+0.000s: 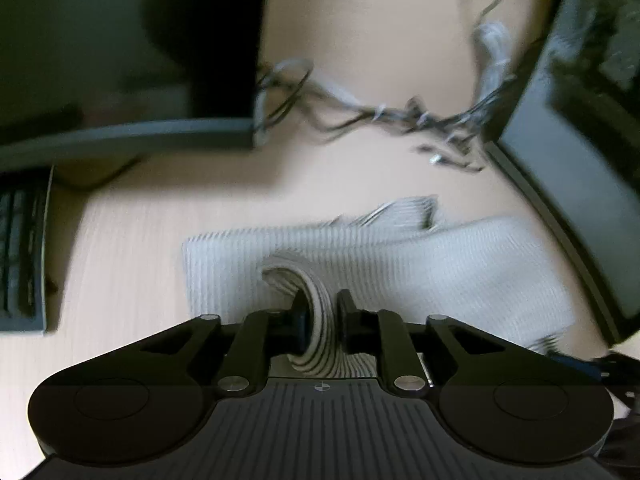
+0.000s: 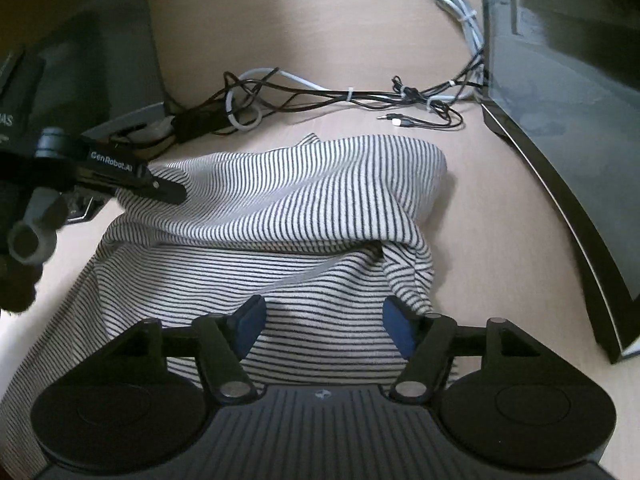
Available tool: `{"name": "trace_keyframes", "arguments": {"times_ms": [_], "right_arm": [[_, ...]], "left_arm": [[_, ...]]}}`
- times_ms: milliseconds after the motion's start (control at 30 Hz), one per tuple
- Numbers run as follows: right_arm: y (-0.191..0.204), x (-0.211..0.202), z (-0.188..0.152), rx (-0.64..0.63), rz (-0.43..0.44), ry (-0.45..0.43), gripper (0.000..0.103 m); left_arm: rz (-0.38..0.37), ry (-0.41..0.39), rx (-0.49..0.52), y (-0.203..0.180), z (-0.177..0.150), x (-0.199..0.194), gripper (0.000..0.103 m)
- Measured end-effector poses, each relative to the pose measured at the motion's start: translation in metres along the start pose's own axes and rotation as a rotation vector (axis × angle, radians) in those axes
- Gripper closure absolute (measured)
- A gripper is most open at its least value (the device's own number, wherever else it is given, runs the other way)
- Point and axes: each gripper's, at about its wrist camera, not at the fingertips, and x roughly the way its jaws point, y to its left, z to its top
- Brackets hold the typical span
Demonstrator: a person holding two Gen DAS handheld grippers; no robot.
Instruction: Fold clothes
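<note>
Lying bunched on the pale desk (image 2: 500, 208), in front of the tangled cables (image 2: 320, 96) and between two dark monitors: the striped garment (image 2: 280, 200). Pinching a raised fold of it tight between nearly closed jaws: the left gripper (image 1: 322, 312). Hovering with jaws standing wide, cloth lying beneath and between the blue pads (image 2: 250, 322) without being pressed: the right gripper (image 2: 324, 324).

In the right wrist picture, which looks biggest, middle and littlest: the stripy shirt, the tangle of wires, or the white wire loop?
1. Black-and-white striped cloth shirt, though it lies nearest the camera.
2. Tangle of thin black wires.
3. Small white cable loop.
</note>
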Motion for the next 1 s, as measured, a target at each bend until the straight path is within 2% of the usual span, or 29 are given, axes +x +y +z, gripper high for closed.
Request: {"name": "trace_keyframes", "arguments": {"times_ms": [167, 200, 267, 367, 433, 467, 500, 533, 667, 733, 767, 800, 833, 933, 1000], "right_arm": [[0.002, 0.007, 0.008, -0.014, 0.011, 0.005, 0.035], [0.002, 0.008, 0.008, -0.017, 0.015, 0.005, 0.035], [0.003, 0.008, 0.010, -0.023, 0.023, 0.003, 0.035], [0.005, 0.005, 0.013, -0.037, 0.037, -0.003, 0.035], [0.004, 0.001, 0.016, -0.042, 0.043, -0.005, 0.035], [0.004, 0.000, 0.018, -0.044, 0.045, -0.006, 0.034], [0.003, -0.002, 0.020, -0.042, 0.050, -0.007, 0.034], [0.001, -0.004, 0.022, -0.038, 0.055, -0.006, 0.034], [-0.006, -0.011, 0.033, 0.006, 0.093, -0.009, 0.033], [-0.008, -0.017, 0.041, 0.023, 0.139, -0.018, 0.026], [-0.006, -0.021, 0.045, 0.010, 0.153, -0.028, 0.015], [-0.004, -0.025, 0.050, -0.020, 0.171, -0.033, 0.008], [-0.001, -0.029, 0.055, -0.051, 0.191, -0.034, 0.007], [0.001, -0.039, 0.066, -0.099, 0.205, -0.071, 0.007], [-0.003, -0.039, 0.074, -0.069, 0.170, -0.118, 0.008]], "left_arm": [[-0.002, -0.188, 0.093, -0.015, 0.013, -0.040, 0.089], [0.003, -0.203, 0.097, -0.014, 0.015, -0.044, 0.089], [0.026, -0.194, 0.090, -0.007, 0.014, -0.041, 0.088], [0.070, -0.111, 0.067, 0.014, -0.001, -0.018, 0.087], [0.128, -0.066, 0.062, 0.026, -0.013, -0.006, 0.086], [0.158, -0.049, 0.049, 0.032, -0.017, -0.002, 0.083], [0.157, -0.043, 0.016, 0.040, -0.020, -0.002, 0.072], [0.154, -0.048, -0.015, 0.046, -0.020, -0.007, 0.068], [0.142, -0.096, -0.070, 0.058, -0.013, -0.032, 0.066], [0.135, -0.124, -0.085, 0.062, -0.009, -0.045, 0.061], [0.132, -0.138, -0.092, 0.064, -0.007, -0.052, 0.059], [0.115, -0.147, -0.097, 0.063, -0.005, -0.057, 0.055], [0.089, -0.153, -0.099, 0.058, -0.002, -0.059, 0.050], [0.006, -0.153, -0.112, 0.045, 0.001, -0.058, 0.041], [-0.040, -0.131, -0.115, 0.031, 0.001, -0.044, 0.037]]}}
